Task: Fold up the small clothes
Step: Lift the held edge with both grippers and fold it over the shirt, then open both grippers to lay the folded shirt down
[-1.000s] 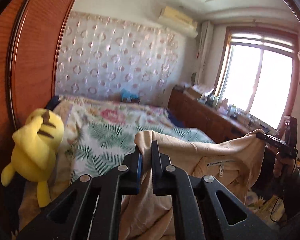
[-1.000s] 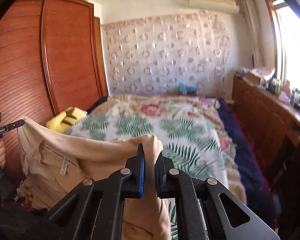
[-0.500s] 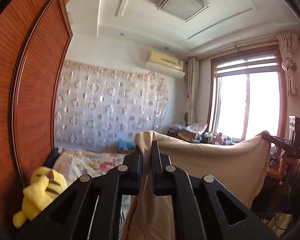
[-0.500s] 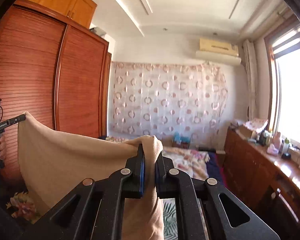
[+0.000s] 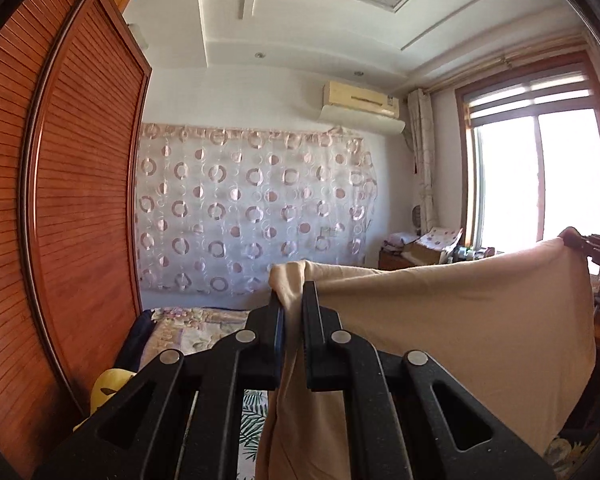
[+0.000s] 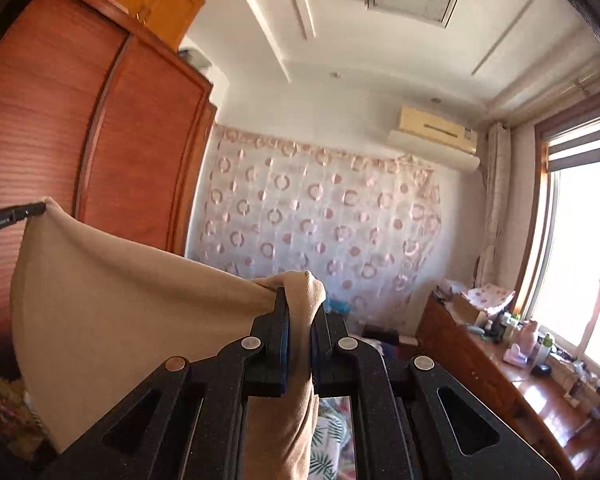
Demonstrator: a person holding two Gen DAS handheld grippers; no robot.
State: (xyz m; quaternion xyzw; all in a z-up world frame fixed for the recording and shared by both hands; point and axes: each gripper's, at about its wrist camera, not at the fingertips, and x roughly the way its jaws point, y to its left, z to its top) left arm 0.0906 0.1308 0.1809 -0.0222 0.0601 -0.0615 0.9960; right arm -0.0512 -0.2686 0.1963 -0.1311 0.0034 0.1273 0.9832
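Left wrist view: the left gripper (image 5: 291,300) is clamped on 1 corner of the beige garment (image 5: 440,320), which is stretched in the air toward the right gripper (image 5: 576,242).

Right wrist view: the right gripper (image 6: 300,312) pinches the opposite corner, the cloth (image 6: 112,312) hanging above the bed (image 6: 332,420).

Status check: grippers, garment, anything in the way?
Left gripper and right gripper both shut on beige garment. Garment stretched between them, hanging in air. Nothing in the way.

There were two claws, the left claw (image 5: 291,316) and the right claw (image 6: 299,320), one beige garment (image 5: 452,312), one yellow plush toy (image 5: 108,384), one air conditioner (image 5: 360,106) and one bed (image 5: 196,328).
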